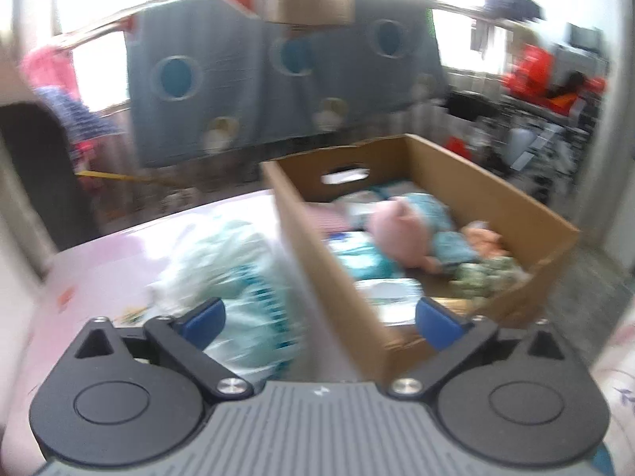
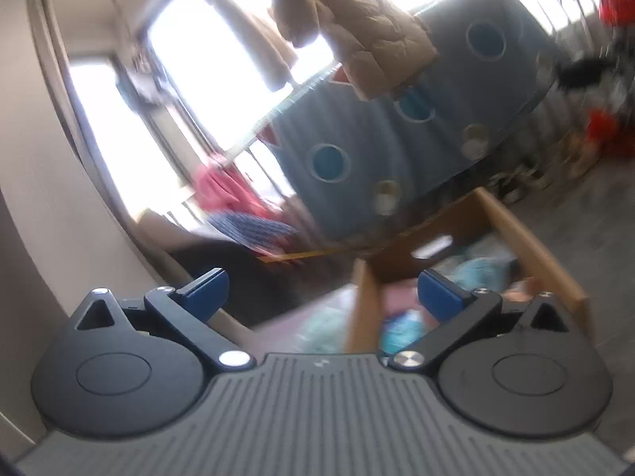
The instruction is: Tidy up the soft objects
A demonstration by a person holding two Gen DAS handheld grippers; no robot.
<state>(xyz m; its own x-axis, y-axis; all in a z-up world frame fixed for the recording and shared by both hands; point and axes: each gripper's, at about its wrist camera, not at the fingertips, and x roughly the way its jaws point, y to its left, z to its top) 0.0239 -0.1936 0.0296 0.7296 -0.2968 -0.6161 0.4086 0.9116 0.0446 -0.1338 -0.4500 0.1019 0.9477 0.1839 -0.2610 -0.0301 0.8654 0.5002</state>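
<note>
A brown cardboard box (image 1: 512,214) stands on a pink-covered surface (image 1: 99,269). Inside it lie a pink and blue plush doll (image 1: 401,230), a green plush toy (image 1: 488,273), a small orange toy (image 1: 482,236) and folded blue and white packs (image 1: 365,258). Left of the box wall lies a crumpled pale teal plastic bag (image 1: 238,277). My left gripper (image 1: 319,323) is open, straddling the box's near wall, holding nothing. My right gripper (image 2: 321,293) is open and empty, tilted up over the box (image 2: 532,246), whose contents are blurred.
A grey-blue cloth with round blue patches (image 1: 278,79) hangs on a rail behind the box. A tan padded jacket (image 2: 357,27) hangs above it. A dark chair back (image 1: 35,174) is at the left. Red and dark clutter (image 1: 547,75) fills the right background.
</note>
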